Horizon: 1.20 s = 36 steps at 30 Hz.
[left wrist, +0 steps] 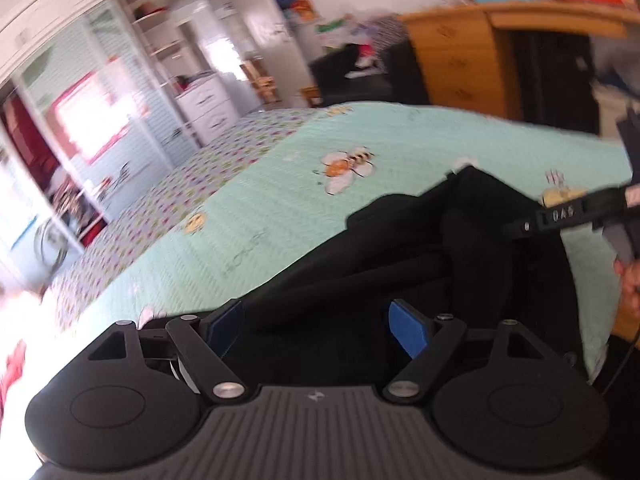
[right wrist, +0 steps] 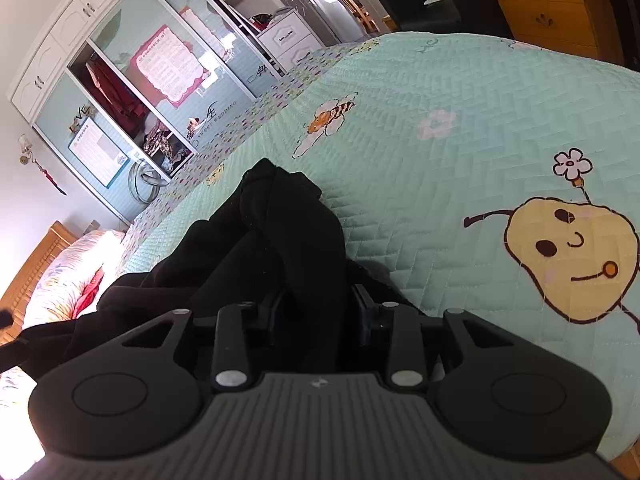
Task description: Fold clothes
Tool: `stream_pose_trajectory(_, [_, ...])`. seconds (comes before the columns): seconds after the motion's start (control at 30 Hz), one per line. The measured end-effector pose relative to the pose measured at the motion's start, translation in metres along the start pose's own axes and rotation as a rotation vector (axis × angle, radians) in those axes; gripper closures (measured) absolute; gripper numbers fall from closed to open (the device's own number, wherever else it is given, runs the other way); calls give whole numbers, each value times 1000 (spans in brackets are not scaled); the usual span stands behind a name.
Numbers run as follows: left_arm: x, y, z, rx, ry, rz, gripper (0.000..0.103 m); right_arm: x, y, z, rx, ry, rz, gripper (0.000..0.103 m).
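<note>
A crumpled black garment [left wrist: 440,248] lies on a mint quilted bedcover [left wrist: 360,140] printed with bees. My left gripper [left wrist: 316,326] stands open over the garment's near edge, its blue pads wide apart and clear of the cloth. In the right wrist view a bunched fold of the same black garment [right wrist: 280,220] runs up between the fingers of my right gripper [right wrist: 320,308]. Its jaws stand partly apart around the fold, with a thin gap at the right pad. One of the right gripper's fingers [left wrist: 560,216] shows over the garment's far right side, with a hand [left wrist: 630,284] behind it.
The bedcover [right wrist: 440,80] stretches away with a pear cartoon [right wrist: 572,256] to the right. A white wardrobe [right wrist: 120,60] lines the far left wall. A wooden dresser [left wrist: 452,56] stands past the bed's far edge, and pillows [right wrist: 68,276] lie at the left.
</note>
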<state>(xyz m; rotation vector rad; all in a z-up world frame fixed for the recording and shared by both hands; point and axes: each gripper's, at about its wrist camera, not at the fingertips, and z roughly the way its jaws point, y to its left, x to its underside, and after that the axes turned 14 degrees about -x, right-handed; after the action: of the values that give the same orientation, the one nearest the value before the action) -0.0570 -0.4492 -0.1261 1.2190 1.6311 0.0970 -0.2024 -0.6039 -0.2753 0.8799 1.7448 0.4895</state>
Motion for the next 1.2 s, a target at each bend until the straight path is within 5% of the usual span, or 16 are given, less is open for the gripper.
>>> stream_pose_trajectory(0.13, [-7, -28, 42, -48, -19, 239, 21, 3, 3, 1, 16, 11, -26, 64])
stream_pose_trajectory(0.47, [-4, -62, 102, 41, 25, 484, 20, 7, 18, 12, 35, 62, -121, 38])
stream_pose_trajectory(0.6, [-2, -76, 119, 22, 12, 593, 3, 11, 22, 16, 30, 70, -140, 31])
stream_pose_trajectory(0.7, [7, -93, 127, 33, 13, 674, 5, 13, 16, 14, 16, 54, -119, 31])
stream_pose_trajectory(0.73, [10, -98, 128, 36, 19, 687, 17, 14, 16, 14, 13, 49, -119, 31])
stream_pose_trajectory(0.83, [22, -102, 118, 58, 15, 655, 53, 18, 15, 12, 6, 40, -124, 31])
stream_pose_trajectory(0.93, [33, -93, 106, 10, -27, 596, 78, 20, 16, 10, 5, 32, -115, 31])
stream_pose_trajectory(1.0, [28, -75, 96, -1, -23, 477, 88, 19, 19, 7, 12, 24, -101, 31])
stream_pose_trajectory(1.2, [5, 0, 55, -86, -61, 125, 94, 18, 45, -4, -12, -50, -112, 30])
